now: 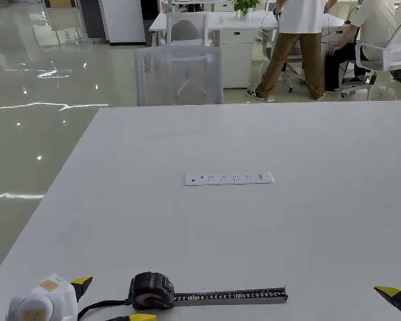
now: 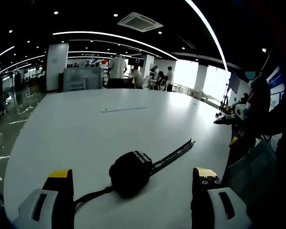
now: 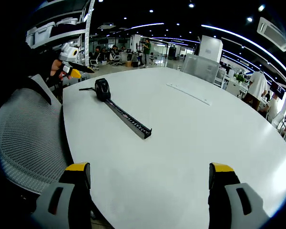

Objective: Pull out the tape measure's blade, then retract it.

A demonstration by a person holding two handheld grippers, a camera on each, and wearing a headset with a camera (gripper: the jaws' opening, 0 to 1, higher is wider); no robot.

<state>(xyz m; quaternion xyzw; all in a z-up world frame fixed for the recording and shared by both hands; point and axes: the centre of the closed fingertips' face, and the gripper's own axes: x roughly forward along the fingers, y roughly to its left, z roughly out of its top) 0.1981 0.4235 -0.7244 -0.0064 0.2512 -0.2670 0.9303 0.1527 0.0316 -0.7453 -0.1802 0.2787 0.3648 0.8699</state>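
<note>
**Tape measure lies near the table's near edge, blade out, both grippers open**

A white power strip [image 1: 228, 178] lies flat at the middle of the white table [image 1: 321, 221], well apart from everything else; nothing stands between it and the tape measure [image 1: 153, 290]. The tape measure's black case sits close to the table's near edge, toward the near left corner; its blade [image 1: 230, 295] is drawn out and lies flat along that edge, pointing right. A dark wrist strap [image 1: 97, 307] trails left from the case.

The left gripper [image 1: 112, 299] has its jaws spread wide; in the left gripper view the case lies ahead of and between them, untouched. The right gripper [image 3: 149, 167] is also spread wide with nothing between its jaws; it is well apart from the blade's end.

In the head view the right gripper is cut off at the bottom right corner, with one yellow tip showing; the left gripper is cut by the bottom edge. The blade's markings are too small to read.

The table is bare, matt and white. A grey mesh chair [image 1: 178, 75] stands at its far edge; beyond lie a glossy floor [image 1: 40, 80], white desks, a standing person [image 1: 297, 40] and a seated person [image 1: 371, 33].
</note>
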